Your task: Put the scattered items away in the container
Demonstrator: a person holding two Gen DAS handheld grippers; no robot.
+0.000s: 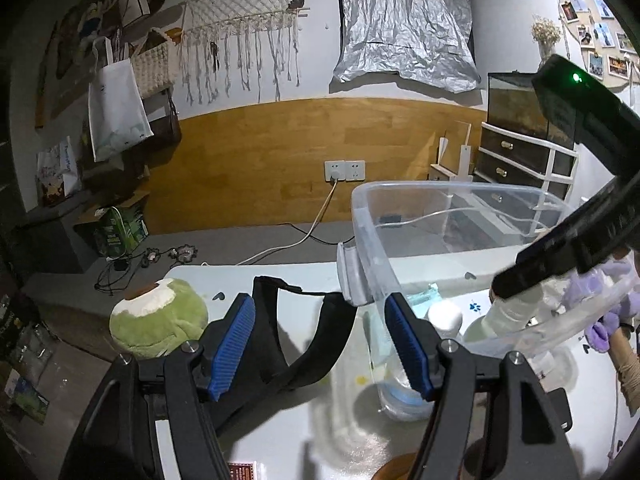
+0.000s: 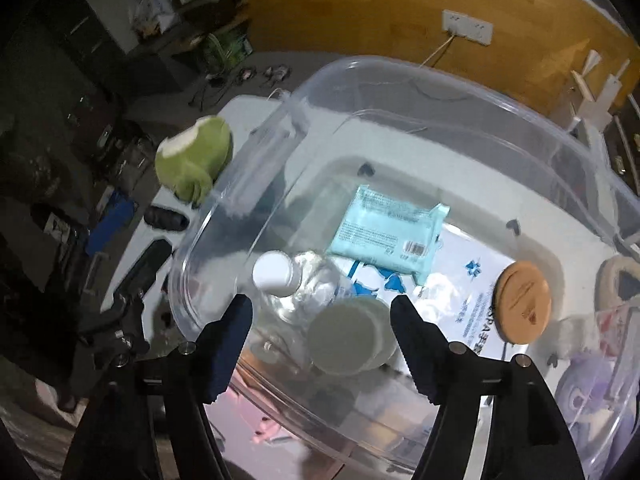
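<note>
A clear plastic bin (image 1: 362,216) (image 2: 248,184) stands on the white table. Inside lie a light blue wipes pack (image 2: 386,228), a clear bottle with a white cap (image 2: 274,272), a pale round lid (image 2: 344,334), a wooden disc (image 2: 522,300) and a printed white bag (image 2: 472,276). A green coconut plush (image 1: 158,318) (image 2: 192,156) sits on the table left of the bin. A black strap (image 1: 304,332) lies between my left gripper's fingers. My left gripper (image 1: 320,344) is open just above the strap. My right gripper (image 2: 322,332) is open and empty above the bin.
A purple plush (image 2: 592,404) lies at the bin's right end. A brown round object (image 1: 396,468) sits at the table's near edge. The right gripper's body (image 1: 560,256) reaches over the bin. Cables and bags lie on the floor beyond the table.
</note>
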